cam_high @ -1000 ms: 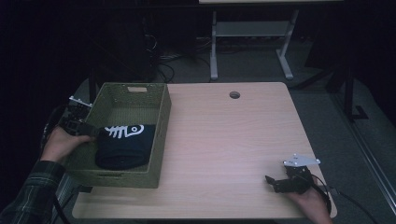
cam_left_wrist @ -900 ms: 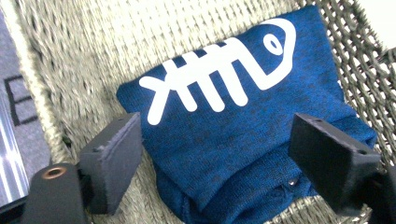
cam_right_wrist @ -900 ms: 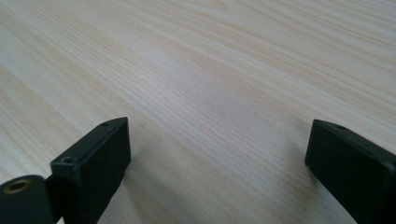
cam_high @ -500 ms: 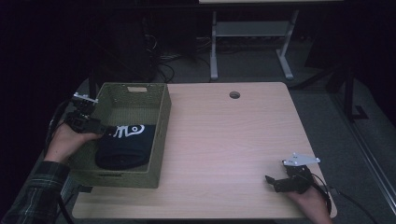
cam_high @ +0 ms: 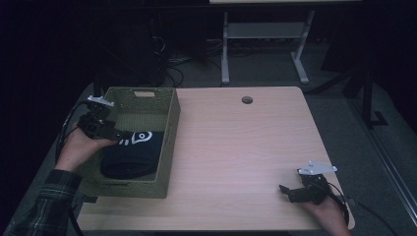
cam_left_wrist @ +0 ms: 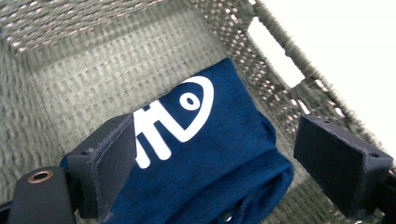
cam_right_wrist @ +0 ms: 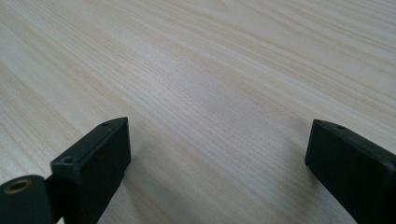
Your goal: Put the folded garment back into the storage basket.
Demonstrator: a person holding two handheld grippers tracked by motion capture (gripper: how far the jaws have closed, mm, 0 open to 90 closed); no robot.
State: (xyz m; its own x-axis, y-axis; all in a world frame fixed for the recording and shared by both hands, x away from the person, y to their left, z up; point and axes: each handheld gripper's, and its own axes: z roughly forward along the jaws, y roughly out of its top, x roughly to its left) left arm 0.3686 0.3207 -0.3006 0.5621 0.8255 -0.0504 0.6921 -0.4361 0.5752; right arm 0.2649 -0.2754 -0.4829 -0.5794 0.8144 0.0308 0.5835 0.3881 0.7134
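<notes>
A folded navy garment with a white print [cam_high: 133, 152] [cam_left_wrist: 210, 154] lies in the near half of a woven green basket [cam_high: 169, 132]. My left gripper [cam_high: 123, 134] [cam_left_wrist: 217, 126] hovers over the garment's left end, coming in across the basket's left wall. Its jaws have just been opening and now stand wide. The cloth lies below them and the pads [cam_left_wrist: 114, 154] do not touch it. My right gripper [cam_high: 287, 191] [cam_right_wrist: 217, 126] rests low over the table's near right corner, open, with bare wood between its jaws.
The basket's woven walls [cam_left_wrist: 280, 60] rise close around the left gripper, with a handle cut-out at the far end [cam_high: 143, 93]. The light wood table [cam_high: 236, 147] has a round cable hole [cam_high: 247, 100] at the back. A white stand [cam_high: 260, 34] is on the floor behind.
The left hand has moved right over the basket and risen a little above the garment, its jaws spreading. The right hand and gripper have stayed put.
</notes>
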